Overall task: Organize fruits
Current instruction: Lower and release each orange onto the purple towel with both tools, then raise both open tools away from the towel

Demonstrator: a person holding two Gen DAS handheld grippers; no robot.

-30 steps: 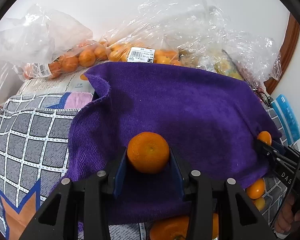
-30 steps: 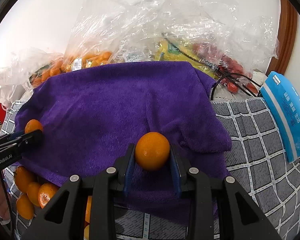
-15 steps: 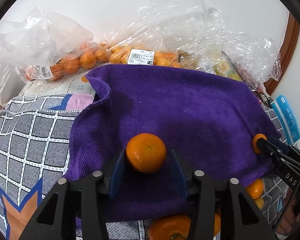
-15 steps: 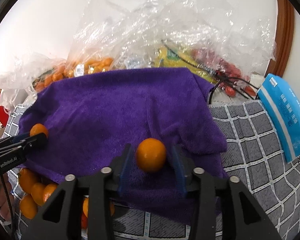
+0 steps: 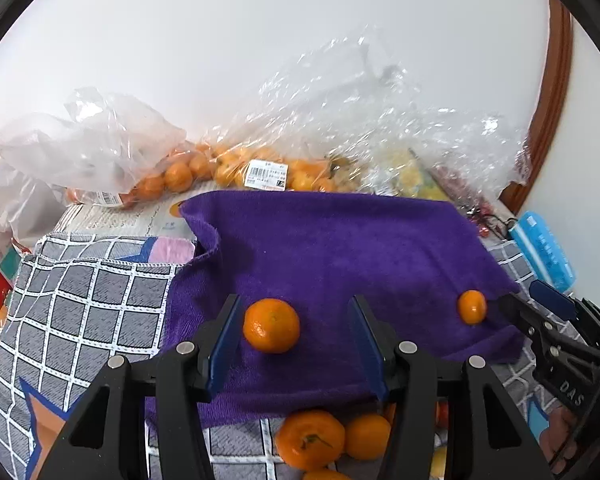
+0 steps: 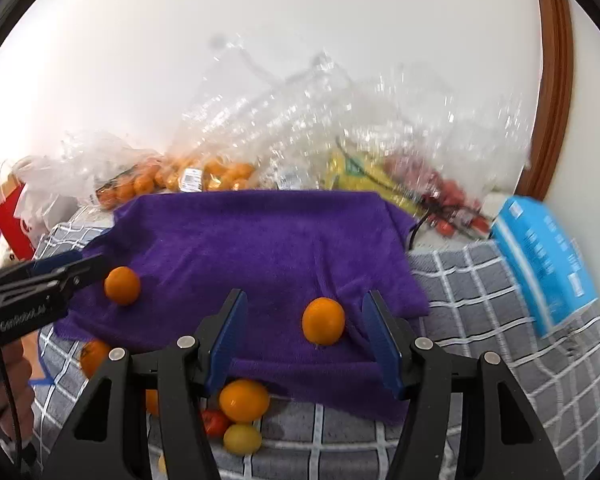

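A purple towel [image 5: 340,248] [image 6: 260,240] lies spread over a grey checked cloth. Two oranges rest on it. The left orange [image 5: 271,325] [image 6: 122,285] lies between the jaws of my left gripper [image 5: 294,304], which are opening; neither blue pad touches it. The right orange [image 6: 323,321] [image 5: 472,307] lies between the jaws of my right gripper [image 6: 306,296], also opening and clear of it. Each gripper shows at the edge of the other's view, its tips just short of its orange. Loose oranges [image 5: 310,438] [image 6: 244,400] sit below the towel's near edge.
Clear plastic bags of oranges [image 5: 228,168] and other fruit pile up against the white wall behind the towel. A blue box [image 6: 540,264] leans at the right. A small red fruit [image 6: 216,422] and a yellow one [image 6: 242,438] lie by the loose oranges. A brown wooden frame [image 5: 556,80] rises at the right.
Both grippers were shut on their oranges; now both have opened, let go, and drawn up and back. The two oranges stay on the towel.
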